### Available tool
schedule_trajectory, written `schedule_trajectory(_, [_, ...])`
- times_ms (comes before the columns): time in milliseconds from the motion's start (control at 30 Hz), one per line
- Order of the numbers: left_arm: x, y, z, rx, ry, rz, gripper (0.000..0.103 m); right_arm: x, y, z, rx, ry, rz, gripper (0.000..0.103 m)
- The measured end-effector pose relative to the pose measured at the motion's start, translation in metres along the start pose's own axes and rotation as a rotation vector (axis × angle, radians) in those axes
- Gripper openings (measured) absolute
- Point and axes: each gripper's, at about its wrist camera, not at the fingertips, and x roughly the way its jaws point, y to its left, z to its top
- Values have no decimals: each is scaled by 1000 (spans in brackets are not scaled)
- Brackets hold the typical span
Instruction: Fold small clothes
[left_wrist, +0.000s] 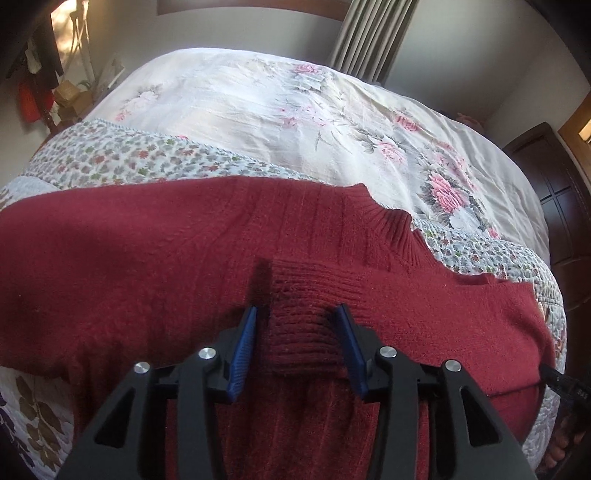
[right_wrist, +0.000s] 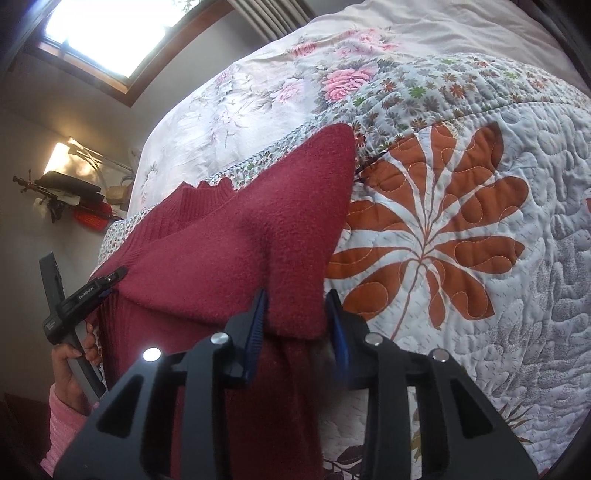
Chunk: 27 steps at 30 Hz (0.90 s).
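Observation:
A dark red knit sweater (left_wrist: 147, 258) lies spread on the bed, with its ribbed collar (left_wrist: 391, 236) toward the far side. My left gripper (left_wrist: 299, 325) has a bunched ribbed cuff pinched between its blue pads (left_wrist: 243, 343). In the right wrist view the sweater (right_wrist: 240, 240) rises in a tented fold into my right gripper (right_wrist: 297, 314), whose pads press on both sides of it. The left gripper (right_wrist: 110, 278) shows there at the sweater's left edge, held by a hand (right_wrist: 70, 369) in a pink sleeve. The right gripper's black tip (left_wrist: 561, 384) pokes in at the right edge.
The bed carries a quilt (right_wrist: 424, 229) with orange leaf patterns and a pale floral sheet (left_wrist: 295, 110) beyond it. A dark wooden cabinet (left_wrist: 554, 192) stands to the right, grey curtains (left_wrist: 369, 33) behind, and a cluttered stand (left_wrist: 37, 85) to the left.

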Motion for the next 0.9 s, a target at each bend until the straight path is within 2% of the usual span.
schedule_trajectory(100, [-40, 2, 8, -21, -122, 4, 49, -29, 17, 2, -60, -83, -24, 41])
schedule_trajectory(167, [-57, -6, 11, -3, -173, -2, 51, -42, 29, 5, -96, -124, -29, 47])
schedule_trajectory(233, [-57, -24, 12, 47, -146, -54, 52, -41, 42, 8, -128, -114, -29, 48])
schedule_trajectory(300, [-43, -36, 9, 64, -80, -93, 52, -28, 48, 9, -134, -79, -38, 48])
schedule_trajectory(433, [-3, -34, -4, 49, 25, -55, 52, 5, 40, 6, -97, -9, -82, 47])
schedule_trajectory(533, [9, -29, -10, 76, 22, -36, 52, 14, 39, 4, -101, -1, -107, 47])
schedule_trajectory(667, [-12, -17, -7, 31, 24, -83, 52, 4, 54, 3, -114, -20, -136, 52])
schedule_trajectory(733, [-34, -2, -7, -2, 0, -113, 56, -8, 70, 0, -130, -43, -126, 56])
schedule_trajectory(833, [-69, 29, -15, -28, -50, -79, 64, -15, 104, -10, -188, -34, -105, 56])
schedule_trajectory(900, [-87, 58, -24, -55, -70, -38, 67, -11, 129, -19, -246, -12, -105, 59])
